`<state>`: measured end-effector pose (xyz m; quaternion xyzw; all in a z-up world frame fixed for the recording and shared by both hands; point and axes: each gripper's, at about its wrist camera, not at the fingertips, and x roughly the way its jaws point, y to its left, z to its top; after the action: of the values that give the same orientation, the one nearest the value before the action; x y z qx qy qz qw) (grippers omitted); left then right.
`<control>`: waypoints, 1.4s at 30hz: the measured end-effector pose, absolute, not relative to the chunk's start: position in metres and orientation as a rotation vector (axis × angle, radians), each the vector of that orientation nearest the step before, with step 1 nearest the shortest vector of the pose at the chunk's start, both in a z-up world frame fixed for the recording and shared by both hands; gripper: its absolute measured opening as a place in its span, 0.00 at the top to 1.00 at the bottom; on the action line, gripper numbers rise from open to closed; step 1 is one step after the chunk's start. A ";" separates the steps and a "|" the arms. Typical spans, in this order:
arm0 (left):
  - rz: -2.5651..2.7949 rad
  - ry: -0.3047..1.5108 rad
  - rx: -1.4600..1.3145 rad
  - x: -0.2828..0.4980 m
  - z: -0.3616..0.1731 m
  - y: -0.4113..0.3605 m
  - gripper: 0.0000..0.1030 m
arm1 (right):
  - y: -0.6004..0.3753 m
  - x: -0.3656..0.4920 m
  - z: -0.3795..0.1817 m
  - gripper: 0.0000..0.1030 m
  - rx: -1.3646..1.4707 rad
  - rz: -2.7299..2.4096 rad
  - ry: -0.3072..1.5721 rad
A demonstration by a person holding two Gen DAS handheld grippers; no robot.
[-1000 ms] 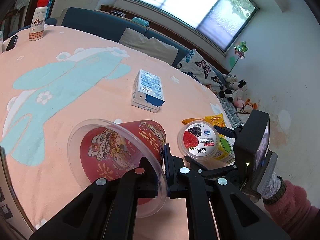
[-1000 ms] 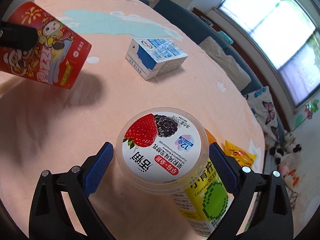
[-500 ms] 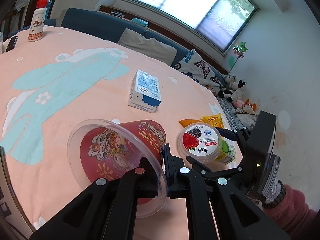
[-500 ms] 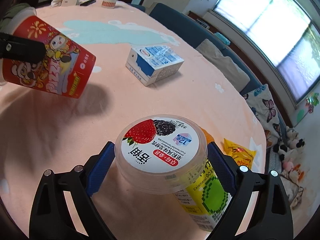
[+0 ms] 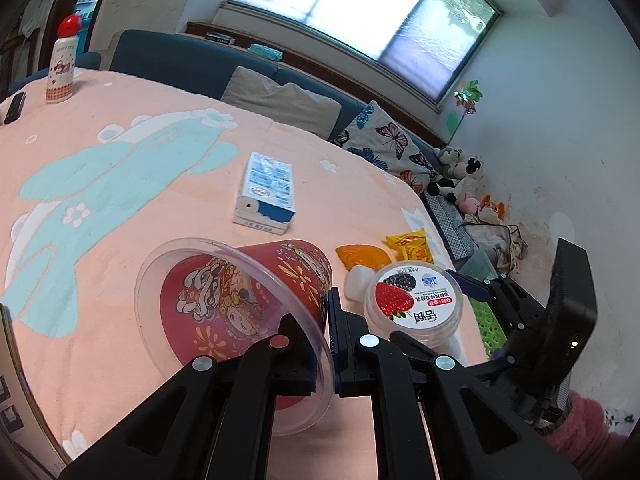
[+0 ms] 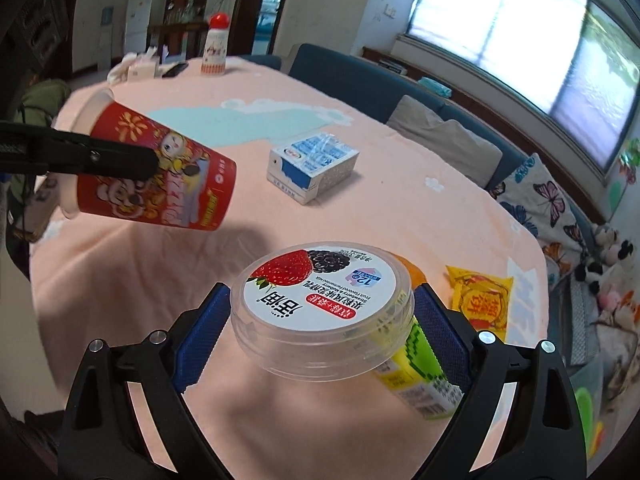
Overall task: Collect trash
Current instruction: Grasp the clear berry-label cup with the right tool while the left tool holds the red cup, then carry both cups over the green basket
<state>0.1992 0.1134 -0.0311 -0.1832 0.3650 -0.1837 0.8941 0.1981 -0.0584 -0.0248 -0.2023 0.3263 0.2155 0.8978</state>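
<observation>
Lifted higher off peach-clothed bench (image 6: 120, 280) | right tool (image 6: 320, 320) pinching clear-lidded strawberry yoghurt tub (image 6: 324, 308) | left tool (image 5: 320, 320) clamped on red cartoon paper cup (image 5: 248, 300) rim | risk: thin rim buckling, cup dropping.

yogurt cup (image 6: 322, 316) lid "Strawberry & Mulberry", "12", red cup (image 6: 156, 176) "PIZZA"

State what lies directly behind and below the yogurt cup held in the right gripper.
A yellow-green juice carton shows behind and below the yogurt cup, with an orange peel beyond. The cup hides the carton's top end.
</observation>
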 end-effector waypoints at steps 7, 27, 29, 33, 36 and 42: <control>-0.437 0.747 -0.350 0.198 -0.020 0.086 0.95 | -0.102 0.179 -0.007 0.12 -0.302 0.388 0.669; -0.589 0.753 -0.273 0.197 -0.003 -0.004 0.95 | -0.207 0.133 -0.024 0.14 -0.062 0.307 0.778; -0.587 0.754 -0.271 0.197 -0.003 -0.005 0.95 | -0.207 0.131 -0.029 0.11 -0.051 0.312 0.791; -0.583 0.762 -0.270 0.197 -0.006 -0.004 0.95 | -0.204 0.133 -0.048 0.09 -0.050 0.315 0.844; -0.580 0.765 -0.271 0.197 -0.008 -0.002 0.95 | -0.202 0.137 -0.061 0.07 -0.068 0.305 0.872; -0.573 0.774 -0.281 0.199 -0.013 0.003 0.95 | -0.201 0.146 -0.076 0.04 -0.066 0.314 0.921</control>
<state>0.1991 0.0031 -0.0134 -0.1349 0.3712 -0.2746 0.8767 0.1460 -0.2013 -0.0761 -0.0315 0.4423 0.1508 0.8835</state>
